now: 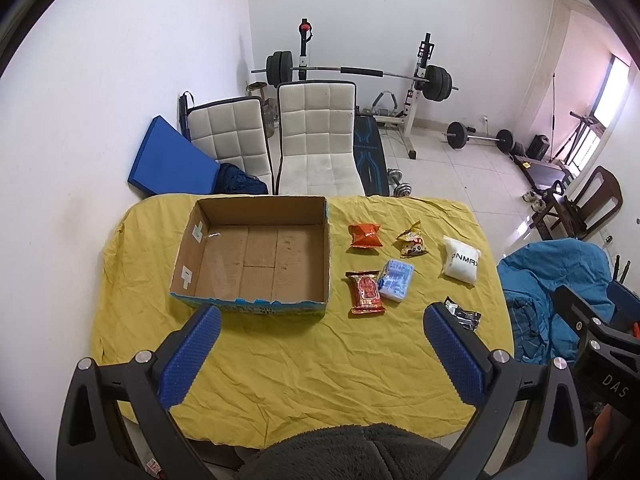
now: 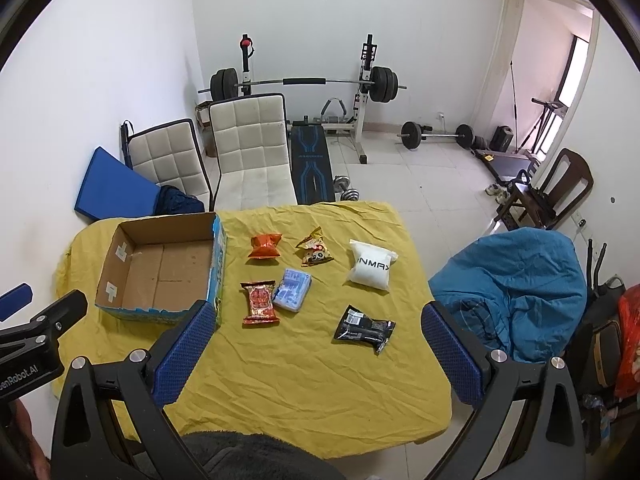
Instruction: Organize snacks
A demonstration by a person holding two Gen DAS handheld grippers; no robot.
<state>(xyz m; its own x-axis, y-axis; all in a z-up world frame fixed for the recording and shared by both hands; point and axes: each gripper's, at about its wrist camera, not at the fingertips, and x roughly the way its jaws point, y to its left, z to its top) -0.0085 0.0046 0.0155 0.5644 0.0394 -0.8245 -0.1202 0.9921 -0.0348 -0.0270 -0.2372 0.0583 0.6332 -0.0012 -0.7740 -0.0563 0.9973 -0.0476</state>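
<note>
Left tongs point(image 1: 322, 330) and right tongs point(image 2: 314, 326) both spread wide, holding nothing, above the yellow-clothed worktop point(image 2: 304, 380). Nearest: black packet point(image 2: 363, 328). Then red packet point(image 2: 259, 303) touching pale-blue pack point(image 2: 293, 289). Farther: orange bag point(image 2: 265, 245), yellow bag point(image 2: 315, 253), white pouch point(image 2: 371, 266). Left: empty cardboard box point(image 2: 120, 260).

Black packet point(image 1: 464, 314) — half hidden behind the right finger.

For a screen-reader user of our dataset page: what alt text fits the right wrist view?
Six snack packets lie on a yellow tablecloth right of an empty cardboard box, seen between the open right gripper. Behind stand two white chairs and a barbell rack.
</note>
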